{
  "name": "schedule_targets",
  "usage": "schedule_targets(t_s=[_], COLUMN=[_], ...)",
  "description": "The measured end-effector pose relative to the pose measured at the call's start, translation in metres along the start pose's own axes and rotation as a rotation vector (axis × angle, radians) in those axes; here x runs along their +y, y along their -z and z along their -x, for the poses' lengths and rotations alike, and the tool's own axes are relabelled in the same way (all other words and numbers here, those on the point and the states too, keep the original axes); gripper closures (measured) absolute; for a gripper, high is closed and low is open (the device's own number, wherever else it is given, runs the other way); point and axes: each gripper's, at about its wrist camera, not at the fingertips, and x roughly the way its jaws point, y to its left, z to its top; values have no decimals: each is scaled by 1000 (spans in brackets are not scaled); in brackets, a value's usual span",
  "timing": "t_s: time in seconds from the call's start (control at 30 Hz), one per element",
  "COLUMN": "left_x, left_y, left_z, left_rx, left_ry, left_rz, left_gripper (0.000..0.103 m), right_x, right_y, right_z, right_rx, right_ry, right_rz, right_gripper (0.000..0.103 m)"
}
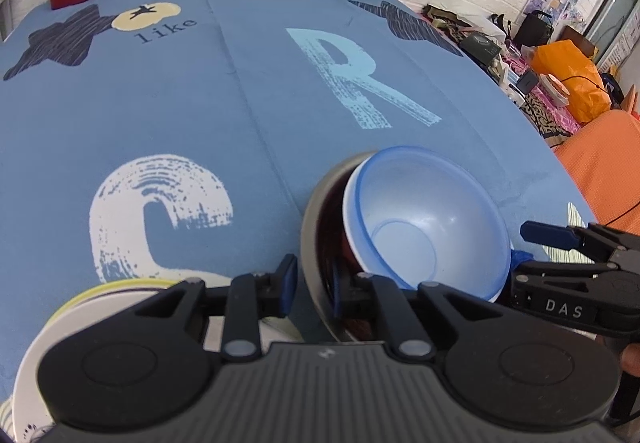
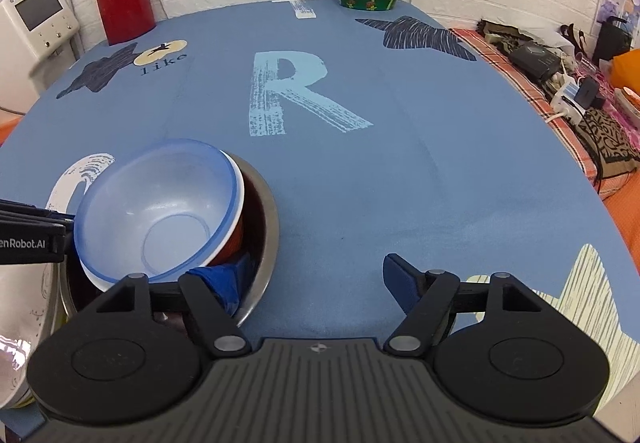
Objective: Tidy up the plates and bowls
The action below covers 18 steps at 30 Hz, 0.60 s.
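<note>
Steel is what the left gripper [image 1: 313, 289] is set against: its two blue-padded fingers straddle the near rim of the steel bowl [image 1: 310, 219], one outside the wall and one inside, but whether they are clamped on it cannot be told. Nested in that bowl, tilted toward 10 o'clock in the left view, lies the blue bowl [image 1: 428, 219] on a white one, with a red bowl [image 2: 234, 239] beneath. The right gripper [image 2: 316, 283] is spread wide and holds nothing; one finger is seen over the steel bowl's near side at 7 o'clock in its own view, the other over bare cloth [image 2: 360, 183]. A lift by a single rim would likely tip the stack, and the loosely seated blue bowl could slide out; the right finger inside could also catch. A plate stack [image 1: 120, 299] lies at 8 o'clock of the left gripper, just beside the steel bowl. Only the right view shows the red bowl's colour plainly, a blue object [image 2: 226, 281] wedged low in the steel bowl, and the white appliance [image 2: 38, 17]; only the left view shows the left fingers at the rim.
</note>
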Motion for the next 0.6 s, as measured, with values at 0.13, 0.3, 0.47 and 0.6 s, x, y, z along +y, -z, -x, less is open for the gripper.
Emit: schedule_targets(t_s=[0.13, 0.3, 0.47, 0.6], left_x=[2, 5, 7, 3], left_y=[-1, -2, -3, -3], left_z=[0, 0, 0, 0], left_rx=[3, 9, 11, 8], left_ry=[7, 17, 30, 10], left_rz=[9, 21, 29, 10], left_gripper=[98, 98, 98, 98], right_x=[7, 6, 9, 2], right_y=[1, -1, 2, 0], right_z=[4, 6, 9, 5], right_rx=[-37, -39, -64, -55], right_ry=[-26, -83, -82, -111], right_rz=[78, 96, 115, 62], right_gripper=[66, 79, 82, 80])
